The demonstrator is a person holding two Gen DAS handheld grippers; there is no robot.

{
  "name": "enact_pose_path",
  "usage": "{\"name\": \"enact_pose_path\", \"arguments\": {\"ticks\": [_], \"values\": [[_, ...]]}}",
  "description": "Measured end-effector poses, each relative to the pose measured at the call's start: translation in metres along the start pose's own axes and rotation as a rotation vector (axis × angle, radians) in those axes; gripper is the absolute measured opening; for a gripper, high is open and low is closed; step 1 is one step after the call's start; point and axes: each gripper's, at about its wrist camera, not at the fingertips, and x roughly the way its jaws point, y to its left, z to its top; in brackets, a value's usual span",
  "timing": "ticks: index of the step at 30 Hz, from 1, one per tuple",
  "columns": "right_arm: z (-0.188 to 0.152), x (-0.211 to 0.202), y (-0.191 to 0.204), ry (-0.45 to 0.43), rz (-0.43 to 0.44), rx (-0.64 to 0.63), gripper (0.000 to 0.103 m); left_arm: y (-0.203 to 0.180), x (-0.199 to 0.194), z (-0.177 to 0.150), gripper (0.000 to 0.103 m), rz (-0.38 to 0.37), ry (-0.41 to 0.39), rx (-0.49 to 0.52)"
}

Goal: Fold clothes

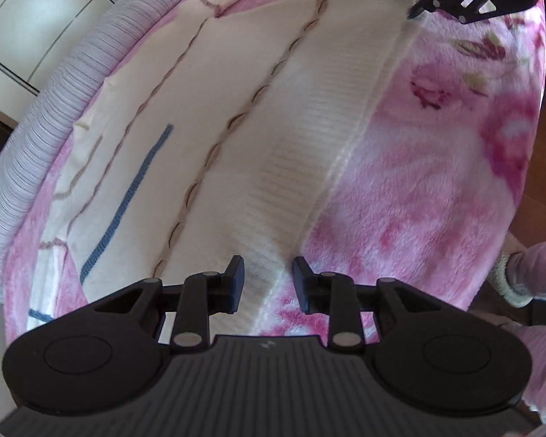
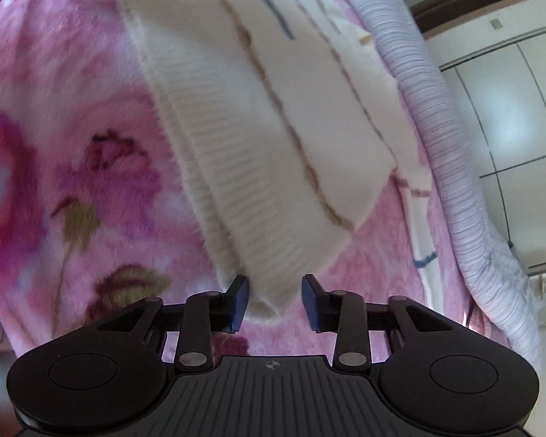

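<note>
The cream sweater (image 1: pixel 258 109) lies folded once on the pink blanket (image 1: pixel 436 167), its ribbed hem ahead of both grippers. The left gripper (image 1: pixel 268 284) and right gripper (image 2: pixel 275 302) stand apart over opposite hem corners, pinching nothing. Further folds seem left.
</note>
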Motion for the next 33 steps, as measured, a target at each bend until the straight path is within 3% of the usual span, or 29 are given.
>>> {"name": "enact_pose_path", "arguments": {"ticks": [3,10,18,19,23,26,29,33], "values": [[0.002,0.001,-0.003,0.004,-0.001,0.012,0.020,0.005,-0.002,-0.002,0.027,-0.015,-0.011,-0.016],[0.003,-0.002,0.022,-0.003,-0.041,-0.141,0.020,0.014,-0.002,-0.003,0.027,-0.041,-0.017,-0.072],[-0.001,0.012,0.031,-0.011,-0.090,-0.212,0.020,0.013,-0.003,-0.007,0.027,-0.054,-0.016,-0.107],[0.001,0.011,0.024,-0.021,-0.071,-0.164,0.000,0.015,-0.004,-0.008,0.027,-0.057,-0.018,-0.113],[0.005,-0.013,-0.004,-0.076,-0.003,-0.017,0.000,0.025,-0.013,-0.014,0.021,-0.076,-0.038,-0.155],[-0.007,-0.023,0.002,-0.016,0.094,-0.048,0.000,0.030,-0.013,-0.024,0.018,-0.099,-0.008,-0.206],[-0.017,-0.019,0.011,0.002,0.130,-0.105,0.000,0.037,-0.014,-0.029,0.018,-0.109,0.002,-0.200],[-0.005,-0.020,-0.010,0.057,0.254,-0.017,0.006,0.059,-0.022,-0.036,0.018,-0.161,0.003,-0.270]]}}
